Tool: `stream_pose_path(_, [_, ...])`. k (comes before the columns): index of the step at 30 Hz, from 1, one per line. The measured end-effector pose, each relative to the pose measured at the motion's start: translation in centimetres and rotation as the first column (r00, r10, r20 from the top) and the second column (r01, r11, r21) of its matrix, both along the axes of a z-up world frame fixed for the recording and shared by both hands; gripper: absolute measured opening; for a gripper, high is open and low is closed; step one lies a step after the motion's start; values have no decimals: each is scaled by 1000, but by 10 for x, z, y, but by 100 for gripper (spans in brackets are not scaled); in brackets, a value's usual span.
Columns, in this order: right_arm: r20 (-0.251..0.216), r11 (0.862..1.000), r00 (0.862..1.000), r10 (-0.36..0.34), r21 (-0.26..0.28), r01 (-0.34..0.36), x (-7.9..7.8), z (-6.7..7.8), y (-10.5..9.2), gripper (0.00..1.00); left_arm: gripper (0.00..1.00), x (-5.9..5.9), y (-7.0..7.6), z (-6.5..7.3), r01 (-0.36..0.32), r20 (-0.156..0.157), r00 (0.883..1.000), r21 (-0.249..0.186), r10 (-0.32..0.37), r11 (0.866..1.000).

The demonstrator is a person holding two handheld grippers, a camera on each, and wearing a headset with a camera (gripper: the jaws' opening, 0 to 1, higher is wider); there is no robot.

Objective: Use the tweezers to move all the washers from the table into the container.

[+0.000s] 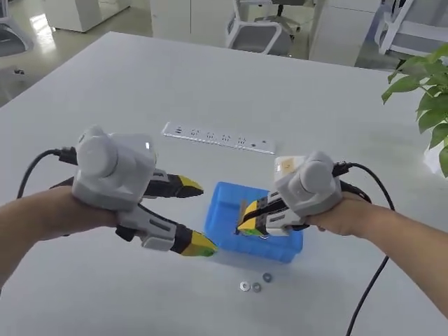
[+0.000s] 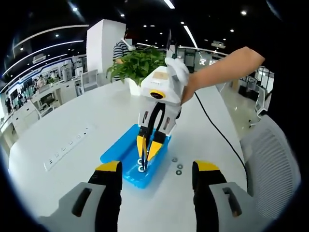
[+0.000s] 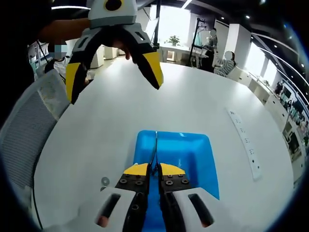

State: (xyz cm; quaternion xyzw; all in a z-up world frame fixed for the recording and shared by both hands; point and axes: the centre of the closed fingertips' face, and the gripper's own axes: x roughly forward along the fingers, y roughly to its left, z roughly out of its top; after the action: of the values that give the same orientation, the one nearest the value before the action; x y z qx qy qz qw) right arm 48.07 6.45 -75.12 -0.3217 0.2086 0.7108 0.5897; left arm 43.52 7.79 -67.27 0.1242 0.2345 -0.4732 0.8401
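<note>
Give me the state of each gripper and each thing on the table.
left gripper: open, holding nothing.
right gripper: shut on the tweezers, over the container.
tweezers: gripped, tips pointing down into the container.
container: upright on the table, open top.
washers: three lying loose on the table beside the container.

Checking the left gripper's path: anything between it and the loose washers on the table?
No. In the left gripper view it is bare table from the left gripper to the three washers. The blue container sits beside that line.
</note>
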Motion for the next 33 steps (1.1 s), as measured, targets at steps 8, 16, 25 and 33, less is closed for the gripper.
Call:
stream_pose_path(8, [1,1000,1000,9,-3,-9,0,0,2,7,32,17,-7,-2,68,24,997,70,-69,995])
stream_pose_path(16, [1,1000,1000,9,-2,-9,0,0,2,7,25,36,-14,-3,83,34,996,111,-88,990])
stream_pose_path(25, [0,1000,1000,13,-6,-13,0,-1,0,7,14,44,-27,-7,136,25,990,135,-140,982])
stream_pose_path(33, [5,1000,1000,20,-9,-20,0,-1,0,7,10,44,-35,-15,176,16,984,152,-180,973])
